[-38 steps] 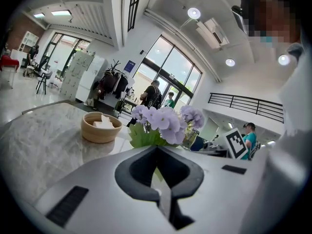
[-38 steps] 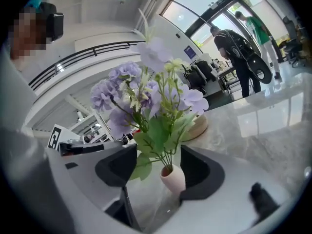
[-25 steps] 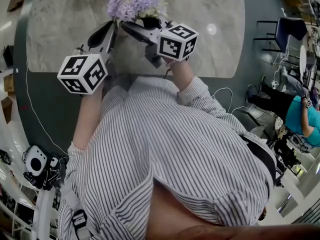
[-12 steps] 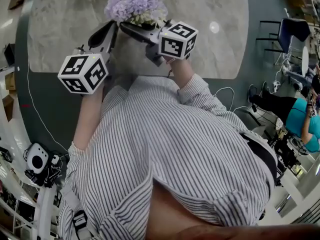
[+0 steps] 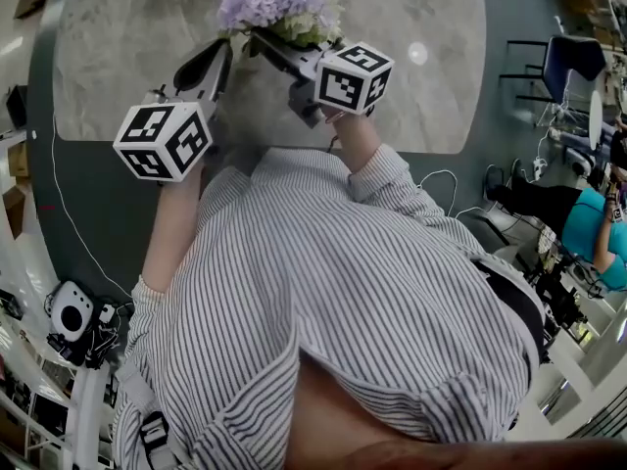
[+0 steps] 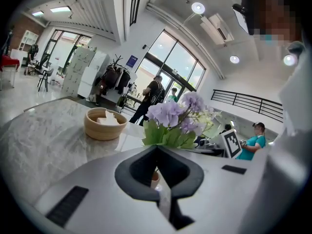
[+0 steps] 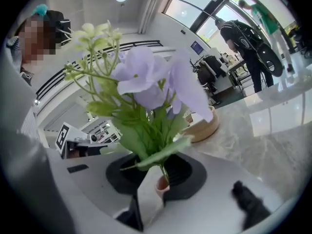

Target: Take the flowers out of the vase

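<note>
A bunch of purple flowers (image 5: 279, 3) with green leaves stands at the table's near side. In the right gripper view the flowers (image 7: 151, 87) rise straight out of my jaws. Their stems (image 7: 163, 172) run down between the jaws into a small peach vase (image 7: 163, 185). My right gripper (image 5: 263, 43) reaches in from the right; its jaws are closing and sit tight on the stems. My left gripper (image 5: 221, 55) comes in from the left. In its own view the jaws meet around the vase rim (image 6: 155, 179), under the flowers (image 6: 173, 123).
A round wooden bowl (image 6: 105, 123) with white pieces stands farther back on the marble table (image 5: 118, 57). A chair (image 5: 563, 57) and a seated person in teal (image 5: 588, 233) are off to the right. Camera gear (image 5: 69, 316) lies on the floor at the left.
The right gripper's jaws have drawn in around the stems. The flowers and the right gripper have shifted slightly to the right. The left gripper has stayed still.
</note>
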The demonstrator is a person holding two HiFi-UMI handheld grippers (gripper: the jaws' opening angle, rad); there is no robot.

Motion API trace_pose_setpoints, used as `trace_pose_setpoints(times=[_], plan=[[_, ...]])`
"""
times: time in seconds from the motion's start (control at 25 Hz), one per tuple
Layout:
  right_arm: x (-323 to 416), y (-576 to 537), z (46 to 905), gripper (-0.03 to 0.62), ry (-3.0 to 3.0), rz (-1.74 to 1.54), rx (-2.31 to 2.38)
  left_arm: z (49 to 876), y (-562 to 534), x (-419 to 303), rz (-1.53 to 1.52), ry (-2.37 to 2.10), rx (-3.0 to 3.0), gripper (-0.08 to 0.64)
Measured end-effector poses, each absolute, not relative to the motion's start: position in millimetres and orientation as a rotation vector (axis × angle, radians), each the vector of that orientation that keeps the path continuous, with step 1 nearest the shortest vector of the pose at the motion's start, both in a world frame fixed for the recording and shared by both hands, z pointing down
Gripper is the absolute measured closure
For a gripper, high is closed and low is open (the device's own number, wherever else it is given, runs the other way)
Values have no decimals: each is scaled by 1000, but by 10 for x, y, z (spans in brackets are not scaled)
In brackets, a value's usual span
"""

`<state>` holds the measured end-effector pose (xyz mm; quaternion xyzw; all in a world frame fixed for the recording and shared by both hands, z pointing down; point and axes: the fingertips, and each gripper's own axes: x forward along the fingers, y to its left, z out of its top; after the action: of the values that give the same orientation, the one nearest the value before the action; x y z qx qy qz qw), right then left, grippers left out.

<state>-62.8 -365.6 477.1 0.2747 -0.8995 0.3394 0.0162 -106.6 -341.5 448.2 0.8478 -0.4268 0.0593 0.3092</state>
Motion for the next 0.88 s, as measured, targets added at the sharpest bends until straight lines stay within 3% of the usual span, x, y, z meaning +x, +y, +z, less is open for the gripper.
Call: trace_pose_setpoints(times=[0.88], plan=[[-492,-3807,4185,538,-2793,906,964,4179,-3470,-964,74,-1117,2321,551]])
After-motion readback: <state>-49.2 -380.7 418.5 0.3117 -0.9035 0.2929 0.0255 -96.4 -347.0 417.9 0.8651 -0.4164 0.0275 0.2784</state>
